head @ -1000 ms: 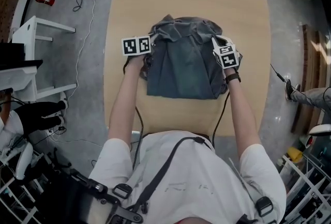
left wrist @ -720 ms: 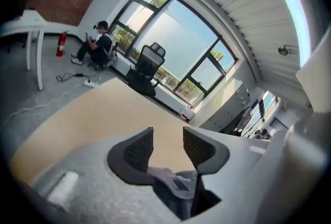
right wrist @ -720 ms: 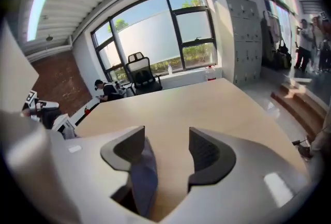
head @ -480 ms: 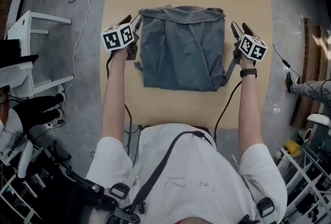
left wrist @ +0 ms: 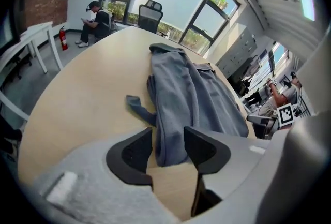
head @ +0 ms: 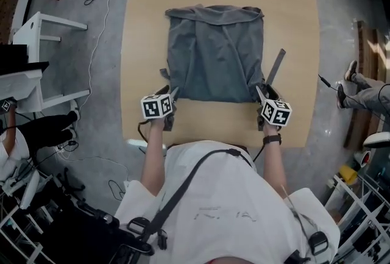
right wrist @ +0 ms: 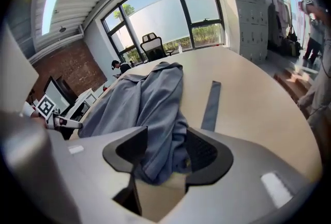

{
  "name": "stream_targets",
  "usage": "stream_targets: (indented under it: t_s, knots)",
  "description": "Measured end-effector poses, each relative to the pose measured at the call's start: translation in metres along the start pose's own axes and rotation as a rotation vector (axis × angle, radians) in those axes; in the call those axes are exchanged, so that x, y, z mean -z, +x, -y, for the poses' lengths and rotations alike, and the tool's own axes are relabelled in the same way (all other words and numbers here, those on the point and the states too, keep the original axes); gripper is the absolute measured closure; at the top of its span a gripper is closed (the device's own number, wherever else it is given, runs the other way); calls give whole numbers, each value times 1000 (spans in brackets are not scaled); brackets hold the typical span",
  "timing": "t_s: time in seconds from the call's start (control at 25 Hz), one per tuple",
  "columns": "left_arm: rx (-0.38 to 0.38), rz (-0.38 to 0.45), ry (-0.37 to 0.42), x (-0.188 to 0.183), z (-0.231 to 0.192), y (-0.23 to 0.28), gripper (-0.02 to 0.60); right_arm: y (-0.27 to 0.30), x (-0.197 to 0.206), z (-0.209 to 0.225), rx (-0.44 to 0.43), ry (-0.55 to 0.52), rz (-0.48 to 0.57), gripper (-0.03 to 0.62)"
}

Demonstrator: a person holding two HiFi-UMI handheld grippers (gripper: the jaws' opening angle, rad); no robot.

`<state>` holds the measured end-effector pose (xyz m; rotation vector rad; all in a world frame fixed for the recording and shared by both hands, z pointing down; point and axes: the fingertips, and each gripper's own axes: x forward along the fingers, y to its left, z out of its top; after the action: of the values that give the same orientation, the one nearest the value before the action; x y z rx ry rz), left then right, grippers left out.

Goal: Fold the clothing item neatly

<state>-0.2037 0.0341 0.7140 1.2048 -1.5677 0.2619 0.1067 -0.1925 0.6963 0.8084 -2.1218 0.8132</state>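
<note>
Left gripper (left wrist: 168, 146) and right gripper (right wrist: 164, 154), just opened wide, straddle the lower corners of the grey garment (head: 216, 52), the right narrowing again. A shallow bite could catch one layer, skewing the fold.

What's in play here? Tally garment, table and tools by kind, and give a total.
Grey garment: 1
Table: 1
Tools: 2. The left tool has just been opening its jaws and the right tool has just been closing its jaws slightly. Both pairs stand apart, with the garment's near edge between them.
Total: 4
</note>
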Motion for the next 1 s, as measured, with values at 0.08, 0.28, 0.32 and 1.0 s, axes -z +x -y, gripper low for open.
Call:
stream_targets:
  t_s: [0.08,0.28,0.32,1.0]
  knots:
    - [3,2,-15,14,1,1,380,-2,22,-6,-17,22,-20,359]
    - [-32,14,-30,27,-6,18,424,7,47,-7,-2,76,-25,396]
    - [-46,23,-32,28,-7,18,460,8,49,-7,0,82,-22,412]
    - [-66,168,-269,24,-98,-47,572,-40,48,85,76,106,49,563]
